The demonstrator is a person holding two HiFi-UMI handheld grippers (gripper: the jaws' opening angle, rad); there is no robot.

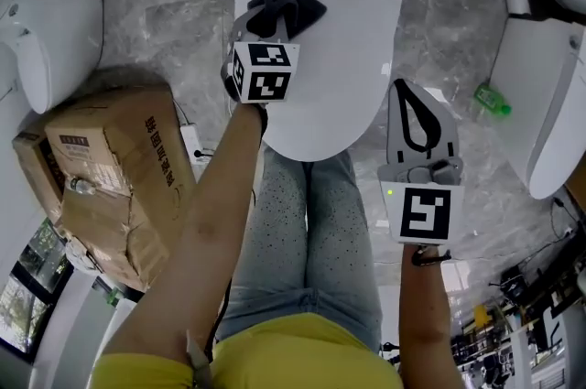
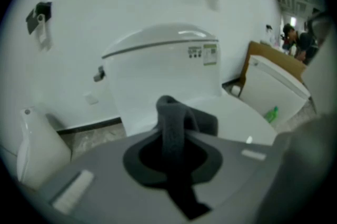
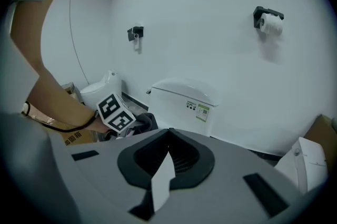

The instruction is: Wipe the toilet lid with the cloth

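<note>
The white toilet lid (image 1: 330,58) lies shut below me, with the tank (image 2: 158,72) behind it. My left gripper (image 1: 273,16) is over the back part of the lid, shut on a dark grey cloth (image 1: 302,5). In the left gripper view the cloth (image 2: 171,117) hangs folded between the jaws, just above the lid (image 2: 231,117). My right gripper (image 1: 403,90) is shut with nothing in it, held to the right of the toilet's front edge. In the right gripper view its jaws (image 3: 168,136) meet, and the left gripper's marker cube (image 3: 116,112) shows beyond them.
A cardboard box (image 1: 110,167) stands on the floor at left, with another white toilet (image 1: 50,39) behind it. A further white fixture (image 1: 549,103) and a green bottle (image 1: 492,100) are at right. A toilet-paper roll (image 3: 271,22) hangs on the wall. The person's legs are in front of the bowl.
</note>
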